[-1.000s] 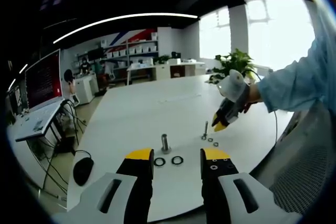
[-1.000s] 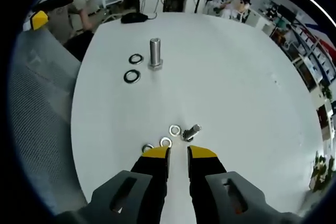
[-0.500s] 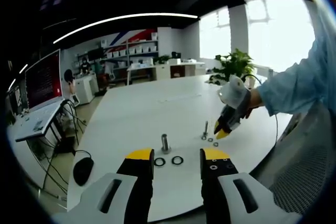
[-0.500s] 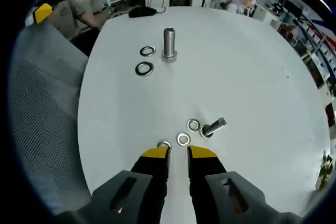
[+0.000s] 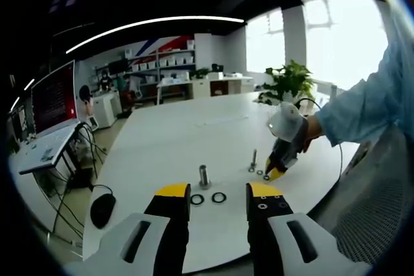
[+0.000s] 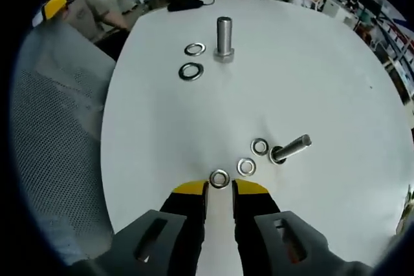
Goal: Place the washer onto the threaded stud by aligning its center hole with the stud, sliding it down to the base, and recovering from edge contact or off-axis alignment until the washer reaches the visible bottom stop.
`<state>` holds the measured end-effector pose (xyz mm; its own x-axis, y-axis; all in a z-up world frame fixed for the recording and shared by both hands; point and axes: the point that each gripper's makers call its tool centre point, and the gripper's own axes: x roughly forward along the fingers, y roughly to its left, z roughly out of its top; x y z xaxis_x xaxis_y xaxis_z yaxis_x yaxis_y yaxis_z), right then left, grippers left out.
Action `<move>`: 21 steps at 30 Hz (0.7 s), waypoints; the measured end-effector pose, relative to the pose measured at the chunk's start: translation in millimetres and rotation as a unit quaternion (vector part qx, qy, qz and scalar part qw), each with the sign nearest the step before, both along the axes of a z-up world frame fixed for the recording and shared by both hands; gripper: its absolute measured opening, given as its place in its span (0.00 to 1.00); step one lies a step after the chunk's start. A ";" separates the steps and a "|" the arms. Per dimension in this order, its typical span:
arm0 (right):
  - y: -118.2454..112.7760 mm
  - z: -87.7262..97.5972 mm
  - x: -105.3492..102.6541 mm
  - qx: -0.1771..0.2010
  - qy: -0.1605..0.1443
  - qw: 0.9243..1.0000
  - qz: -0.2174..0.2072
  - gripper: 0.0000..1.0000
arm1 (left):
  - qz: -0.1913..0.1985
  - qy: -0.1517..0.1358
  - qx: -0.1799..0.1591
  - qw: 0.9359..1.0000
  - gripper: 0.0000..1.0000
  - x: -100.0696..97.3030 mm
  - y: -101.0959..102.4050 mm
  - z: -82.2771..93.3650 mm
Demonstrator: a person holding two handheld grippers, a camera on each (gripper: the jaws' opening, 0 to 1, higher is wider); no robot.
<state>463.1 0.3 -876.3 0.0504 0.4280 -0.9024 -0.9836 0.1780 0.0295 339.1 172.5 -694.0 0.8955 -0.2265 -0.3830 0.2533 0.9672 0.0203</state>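
Note:
A small upright threaded stud (image 6: 291, 148) stands on the white table (image 6: 310, 69) with three small washers beside it. The nearest small washer (image 6: 219, 178) lies flat just ahead of my right gripper (image 6: 220, 190), level with the narrow gap between its jaws; nothing is gripped. The two other small washers (image 6: 246, 167) lie closer to the stud. In the left gripper view the right gripper (image 5: 273, 172) points down at the washers (image 5: 259, 172) next to the small stud (image 5: 253, 159). My left gripper (image 5: 218, 192) hovers wide open and holds nothing.
A larger bolt (image 6: 224, 39) stands head-down with two large washers (image 6: 190, 71) beside it, also in front of my left jaws as bolt (image 5: 204, 176) and washers (image 5: 218, 196). A grey mesh chair (image 6: 52, 127) borders the table edge. A plant (image 5: 291, 79) sits at the far side.
My right gripper has dropped toward the small washers, so the nearest one now lies at its fingertips. The left gripper has stayed still.

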 end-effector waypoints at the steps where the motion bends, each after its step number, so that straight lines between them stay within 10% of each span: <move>1: -0.8 -0.4 0.6 -0.002 0.003 1.000 -0.005 0.18 | 0.000 0.000 0.000 1.000 0.32 0.1 0.1 0.0; 21: 3.4 -0.5 -2.7 -0.003 -0.022 1.000 0.018 0.16 | 0.000 -0.005 0.002 1.000 0.32 0.4 0.7 1.1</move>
<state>460.4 3.7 -876.8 0.0749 0.4251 -0.9021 -0.9896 0.1432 -0.0147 339.5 173.2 -692.9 0.8998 -0.2247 -0.3741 0.2527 0.9672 0.0270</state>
